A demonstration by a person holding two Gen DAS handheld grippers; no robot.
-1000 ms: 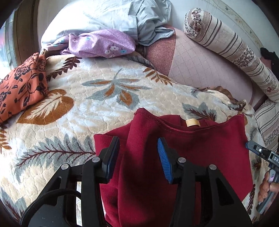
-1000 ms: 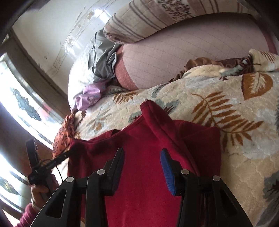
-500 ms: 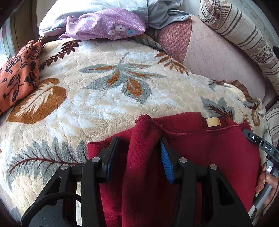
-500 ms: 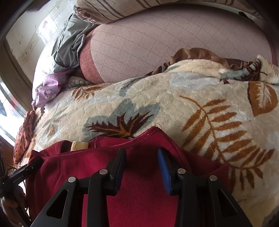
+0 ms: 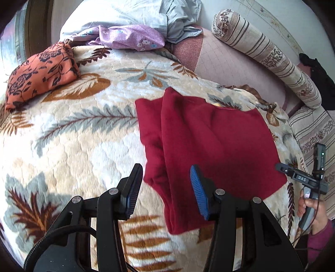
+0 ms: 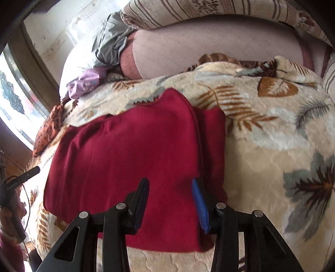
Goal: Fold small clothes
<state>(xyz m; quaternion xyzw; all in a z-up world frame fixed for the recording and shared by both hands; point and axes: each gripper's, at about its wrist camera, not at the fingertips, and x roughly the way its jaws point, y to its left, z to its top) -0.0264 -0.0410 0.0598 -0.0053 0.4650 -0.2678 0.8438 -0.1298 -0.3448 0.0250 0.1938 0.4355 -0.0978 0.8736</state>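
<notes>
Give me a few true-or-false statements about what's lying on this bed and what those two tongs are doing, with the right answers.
1. The red garment lies folded on the leaf-patterned blanket. True.
2. The left tongs are clamped shut on the red garment. False: their fingers stand apart, holding nothing.
3. The right tongs are open above the red garment. True.
4. An orange floral cloth lies on top of the red garment. False: it lies apart, near the blanket's far left edge.
5. A purple floral cloth lies beyond the blanket, beside a pale grey garment. True.
</notes>
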